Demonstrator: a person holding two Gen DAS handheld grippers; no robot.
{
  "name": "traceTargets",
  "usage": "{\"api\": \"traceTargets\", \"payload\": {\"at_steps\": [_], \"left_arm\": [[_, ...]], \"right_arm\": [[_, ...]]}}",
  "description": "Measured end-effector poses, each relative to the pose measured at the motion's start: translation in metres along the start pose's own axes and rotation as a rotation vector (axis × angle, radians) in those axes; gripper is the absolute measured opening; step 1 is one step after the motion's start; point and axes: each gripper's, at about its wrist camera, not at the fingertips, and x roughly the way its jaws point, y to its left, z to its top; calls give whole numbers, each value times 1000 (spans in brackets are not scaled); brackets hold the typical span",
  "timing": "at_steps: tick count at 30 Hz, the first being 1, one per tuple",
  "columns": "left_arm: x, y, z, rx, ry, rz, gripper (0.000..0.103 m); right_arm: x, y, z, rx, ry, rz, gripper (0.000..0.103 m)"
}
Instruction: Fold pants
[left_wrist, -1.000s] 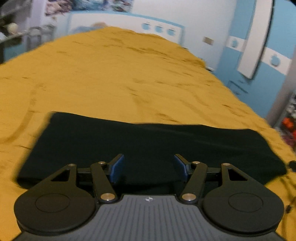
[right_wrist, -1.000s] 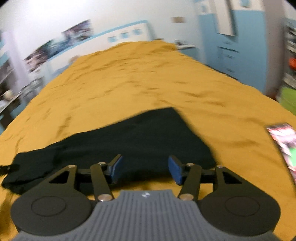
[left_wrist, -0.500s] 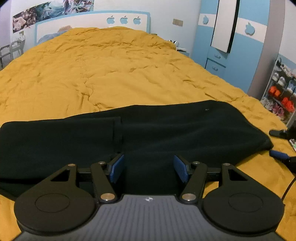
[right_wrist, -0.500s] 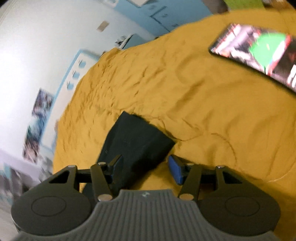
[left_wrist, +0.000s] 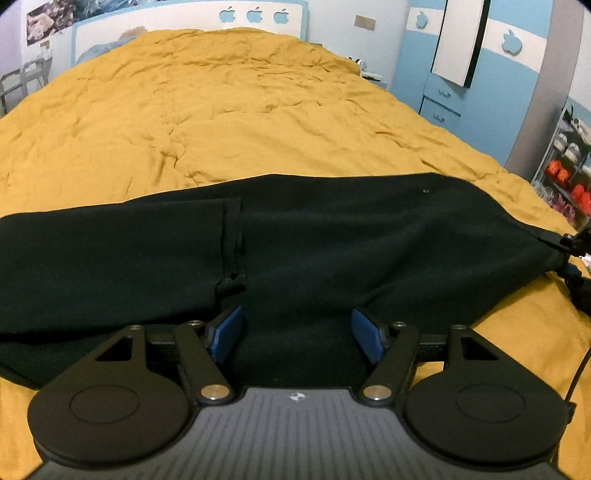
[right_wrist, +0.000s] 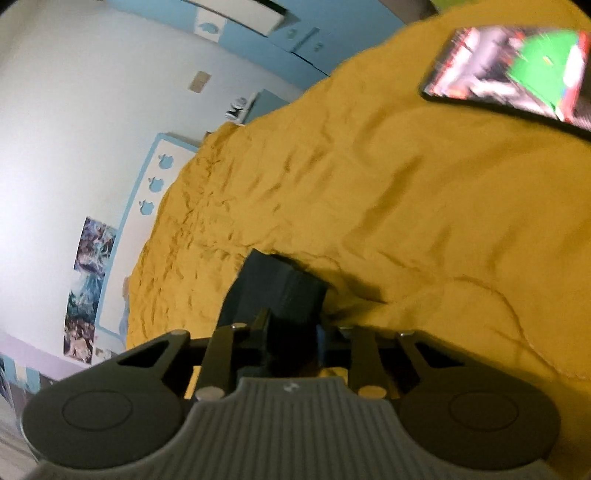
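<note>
Black pants lie stretched left to right across the yellow bedspread. My left gripper is open, its blue pads over the near edge of the pants, holding nothing. My right gripper is shut on the end of the pants, with the fabric pinched between its fingers. It also shows at the right edge of the left wrist view, at the pants' right end.
A phone with a lit screen lies on the bedspread to the right. A blue and white headboard and a blue wardrobe stand beyond the bed. A shoe rack stands at the right.
My right gripper has closed on the end of the pants and rolled sideways. My left gripper has moved closer to the near edge of the pants and stays open.
</note>
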Motion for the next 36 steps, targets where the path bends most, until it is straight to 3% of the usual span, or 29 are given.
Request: {"api": "traceTargets", "payload": {"at_steps": [4, 8, 11, 14, 17, 21, 23, 25, 26, 29, 36], "left_arm": [[-7, 9, 2, -44, -20, -37, 77], [-27, 27, 4, -110, -65, -65, 77], [-48, 47, 2, -166, -106, -82, 77], [-65, 67, 0, -198, -134, -72, 77], [-74, 92, -4, -249, -143, -51, 77], [-77, 117, -12, -317, -132, -28, 77], [-78, 123, -16, -334, -126, -23, 77], [-78, 126, -17, -339, -123, -26, 77], [-77, 126, -17, -340, -119, -31, 77], [-73, 122, -13, -337, -98, -56, 77], [-44, 102, 3, -372, -37, -153, 80]], "right_arm": [[-8, 43, -1, -198, -46, 54, 15], [-12, 101, -19, -476, -92, 101, 12], [-13, 148, -54, -763, -120, 153, 10], [-15, 183, -102, -1035, -103, 262, 10], [-9, 204, -158, -1277, -13, 327, 9], [28, 195, -227, -1503, 262, 303, 11], [33, 185, -251, -1598, 338, 303, 25], [23, 185, -252, -1626, 305, 328, 30], [17, 188, -246, -1597, 315, 343, 41], [-7, 185, -223, -1523, 288, 359, 46], [-23, 159, -163, -1484, 163, 191, 47]]}}
